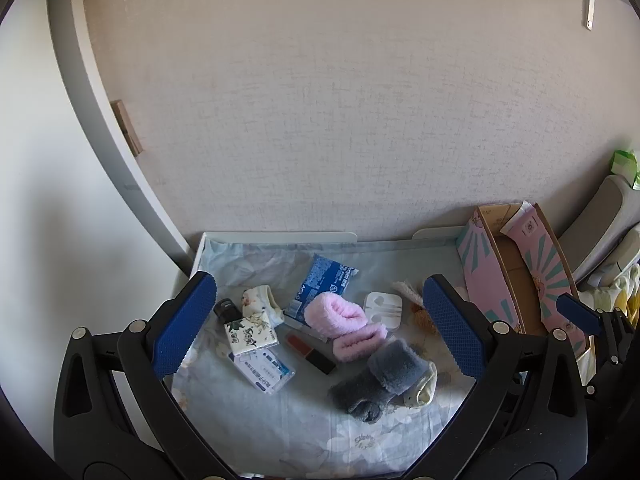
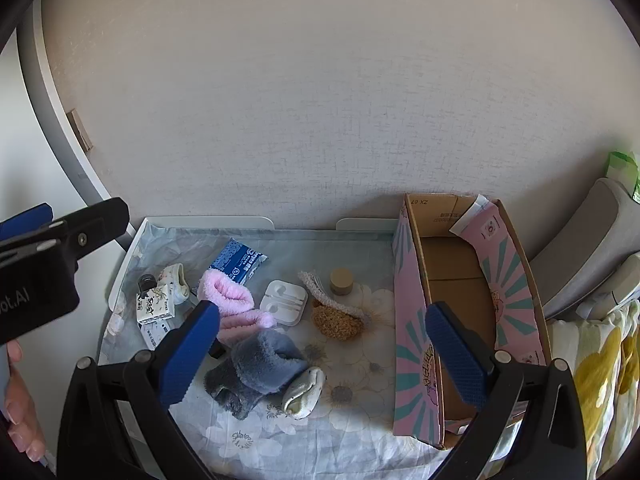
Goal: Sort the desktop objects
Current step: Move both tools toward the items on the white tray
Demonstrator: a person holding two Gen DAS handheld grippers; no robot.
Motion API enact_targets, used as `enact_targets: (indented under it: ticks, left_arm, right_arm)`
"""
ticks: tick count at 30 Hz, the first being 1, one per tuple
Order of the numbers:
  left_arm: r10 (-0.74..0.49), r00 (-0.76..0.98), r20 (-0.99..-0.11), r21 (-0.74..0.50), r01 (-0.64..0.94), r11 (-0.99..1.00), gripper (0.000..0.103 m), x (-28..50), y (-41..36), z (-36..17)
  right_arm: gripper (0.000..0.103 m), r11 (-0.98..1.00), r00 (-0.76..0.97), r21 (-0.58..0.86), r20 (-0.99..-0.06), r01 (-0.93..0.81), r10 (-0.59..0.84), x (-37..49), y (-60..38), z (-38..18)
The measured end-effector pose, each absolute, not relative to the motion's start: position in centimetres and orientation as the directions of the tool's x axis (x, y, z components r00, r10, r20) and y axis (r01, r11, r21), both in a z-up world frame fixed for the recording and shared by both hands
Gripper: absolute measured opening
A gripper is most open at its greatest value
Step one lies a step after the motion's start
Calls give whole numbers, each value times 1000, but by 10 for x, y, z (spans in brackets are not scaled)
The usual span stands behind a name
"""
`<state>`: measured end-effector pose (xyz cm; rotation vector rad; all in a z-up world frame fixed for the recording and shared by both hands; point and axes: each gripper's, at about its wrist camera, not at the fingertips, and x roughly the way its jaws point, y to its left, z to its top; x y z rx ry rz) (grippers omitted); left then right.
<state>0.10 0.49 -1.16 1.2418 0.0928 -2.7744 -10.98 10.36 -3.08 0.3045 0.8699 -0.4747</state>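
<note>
Both grippers hover, nothing picked yet

Left gripper [image 1: 320, 332] and right gripper [image 2: 324, 354] hold fingers spread, empty, above the tabletop [image 2: 360, 432]; socks [image 2: 256, 364] and packets cluster at 9 o'clock of the open cardboard box [image 2: 456, 280], likely the sorting bin.

Beige wall [image 1: 340, 100] behind; grey chair [image 2: 580, 248] at right; green packet [image 2: 622, 168] on it.
</note>
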Motion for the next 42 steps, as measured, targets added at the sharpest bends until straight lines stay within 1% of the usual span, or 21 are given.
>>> enact_targets:
  ticks: [5, 8, 14, 20, 21, 32, 36, 42]
  left_arm:
    - [-84, -655, -751, -14, 143, -990, 103, 2, 4, -13]
    - [-135, -645, -752, -6, 212, -977, 103, 2, 4, -13]
    - [-147, -639, -755, -18, 245, -969, 103, 3, -1, -14]
    - [-148, -639, -755, -14, 242, -970, 103, 3, 2, -15]
    - [-204, -623, -755, -5, 318, -948, 103, 4, 3, -16]
    - [-213, -611, -762, -7, 337, -941, 103, 1, 1, -18]
    - [-230, -603, -764, -5, 362, -932, 103, 4, -8, -21]
    - [-316, -576, -754, 7, 474, -880, 103, 22, -54, -24]
  right_arm:
    - [103, 859, 554, 69, -789, 507, -264, -110, 104, -31]
    - [103, 863, 555, 70, -790, 501, -259, -110, 104, -31]
    - [103, 869, 560, 76, -791, 488, -246, -111, 104, -32]
    - [103, 875, 563, 82, -793, 476, -233, -110, 103, -32]
    - [103, 877, 565, 82, -793, 473, -230, -111, 103, -32]
    - [103, 896, 565, 90, -802, 435, -194, -108, 104, -37]
    - [103, 903, 565, 92, -805, 420, -181, -108, 104, -38]
    - [103, 920, 569, 96, -808, 381, -151, -109, 102, -41]
